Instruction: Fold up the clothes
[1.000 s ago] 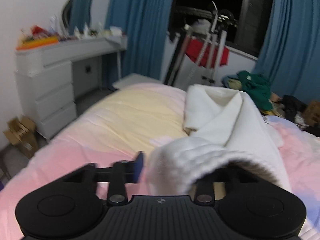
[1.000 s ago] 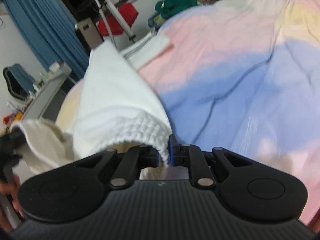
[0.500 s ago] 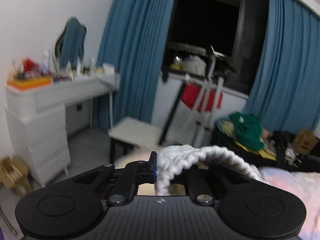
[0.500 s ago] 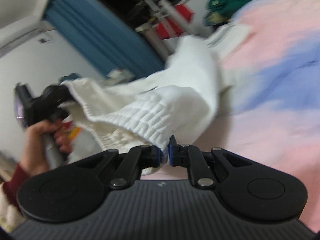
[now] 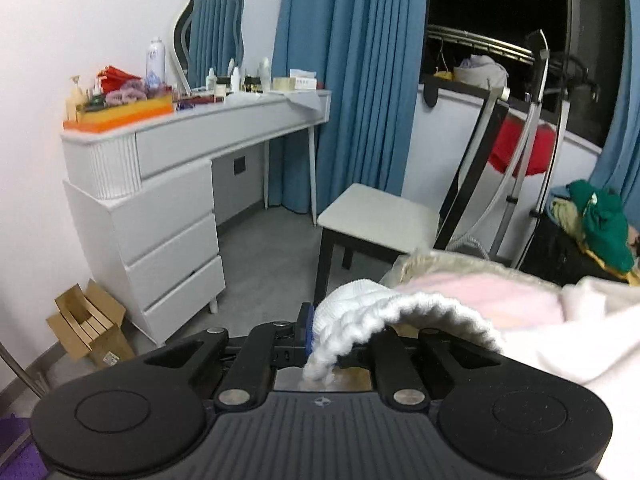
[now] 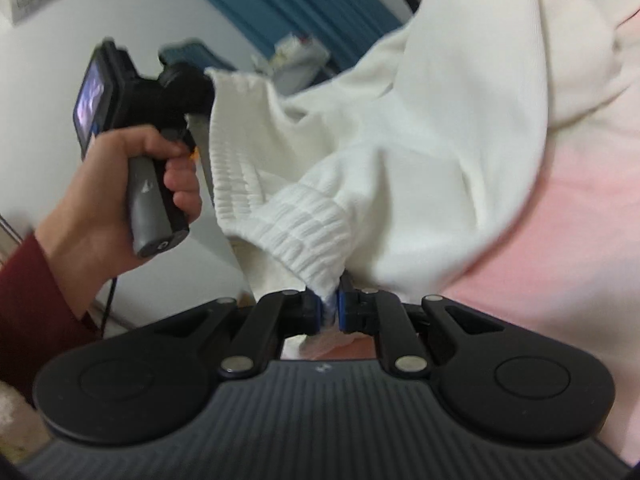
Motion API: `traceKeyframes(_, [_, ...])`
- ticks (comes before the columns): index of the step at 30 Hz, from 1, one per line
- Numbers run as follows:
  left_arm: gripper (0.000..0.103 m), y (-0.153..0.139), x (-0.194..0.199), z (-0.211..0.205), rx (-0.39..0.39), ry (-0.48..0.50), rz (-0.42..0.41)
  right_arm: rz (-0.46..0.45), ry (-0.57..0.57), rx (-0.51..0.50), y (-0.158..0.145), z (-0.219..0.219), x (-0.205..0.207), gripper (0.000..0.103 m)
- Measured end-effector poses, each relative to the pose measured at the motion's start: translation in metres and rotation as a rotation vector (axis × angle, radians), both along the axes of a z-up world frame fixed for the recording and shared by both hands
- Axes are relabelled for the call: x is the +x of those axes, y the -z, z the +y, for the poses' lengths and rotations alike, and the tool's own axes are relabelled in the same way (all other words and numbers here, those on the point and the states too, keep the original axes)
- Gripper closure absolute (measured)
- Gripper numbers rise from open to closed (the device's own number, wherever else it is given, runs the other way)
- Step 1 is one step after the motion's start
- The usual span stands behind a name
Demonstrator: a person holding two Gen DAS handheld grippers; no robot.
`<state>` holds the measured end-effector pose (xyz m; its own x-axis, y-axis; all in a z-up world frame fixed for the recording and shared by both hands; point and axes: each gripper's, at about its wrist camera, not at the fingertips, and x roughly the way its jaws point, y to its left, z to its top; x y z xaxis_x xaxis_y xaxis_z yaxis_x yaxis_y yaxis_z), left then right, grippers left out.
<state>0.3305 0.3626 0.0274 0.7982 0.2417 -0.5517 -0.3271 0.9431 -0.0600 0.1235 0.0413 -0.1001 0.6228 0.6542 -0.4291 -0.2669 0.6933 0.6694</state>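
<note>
Fabric lifted off the bed is the change: a second ago the white garment [image 6: 460,128] lay draped across the pastel bedspread [image 6: 580,208], and both grippers have since raised its ribbed waistband, so the left view now looks over the bed's edge at the room rather than down at the bedding. In my judgement the garment is being hoisted and spread between the two grips, a shake-out or repositioning, not a crease being laid.

The left gripper [image 5: 332,340], low centre of its frame, is clamped on the ribbed hem, which bunches over its right finger and hides it. The right gripper [image 6: 329,312], low centre of its frame, pinches the band's other end tightly between its blue pads.

Only the right view shows the span: the waistband runs from its jaws up to the left gripper at upper left, held in the person's left hand [image 6: 132,200], with the rest trailing to the upper right onto the bedspread. Only the left view shows the white dresser [image 5: 160,208], stool [image 5: 380,216] and blue curtain [image 5: 352,80].
</note>
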Motion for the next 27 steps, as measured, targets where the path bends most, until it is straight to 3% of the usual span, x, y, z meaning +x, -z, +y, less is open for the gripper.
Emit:
traceKeyframes(3, [0.081,0.018,-0.009,0.005,-0.005,-0.003,-0.006,-0.029,-0.031,-0.041,0.001,0.003,0.001,0.09])
traceKeyframes(5, [0.058,0.018,-0.019,0.009,-0.009,-0.01,-0.024,-0.043,-0.048,-0.04,0.0,-0.001,0.002,0.087])
traceKeyframes(6, [0.051,0.017,-0.025,0.011,-0.011,-0.017,-0.03,-0.045,-0.057,-0.034,0.0,-0.004,0.004,0.082])
traceKeyframes(7, [0.038,0.016,-0.032,0.012,-0.014,-0.023,-0.036,-0.044,-0.076,-0.02,-0.001,-0.006,0.003,0.076])
traceKeyframes(9, [0.021,0.011,-0.057,0.012,-0.052,-0.045,-0.037,-0.041,-0.112,0.008,-0.003,-0.008,0.0,0.04])
traceKeyframes(10, [0.015,0.007,-0.069,0.016,-0.076,-0.05,-0.042,-0.04,-0.12,0.027,-0.004,-0.007,-0.005,0.03])
traceKeyframes(11, [0.014,0.004,-0.08,0.019,-0.1,-0.056,-0.047,-0.053,-0.119,0.035,-0.006,-0.008,-0.012,0.019])
traceKeyframes(17, [0.005,-0.036,-0.157,-0.002,-0.103,-0.024,-0.118,-0.155,-0.101,-0.056,-0.037,-0.029,-0.046,0.019])
traceKeyframes(27, [0.002,-0.045,-0.249,-0.144,-0.067,0.184,-0.194,-0.34,0.03,-0.241,-0.103,-0.129,-0.087,0.02])
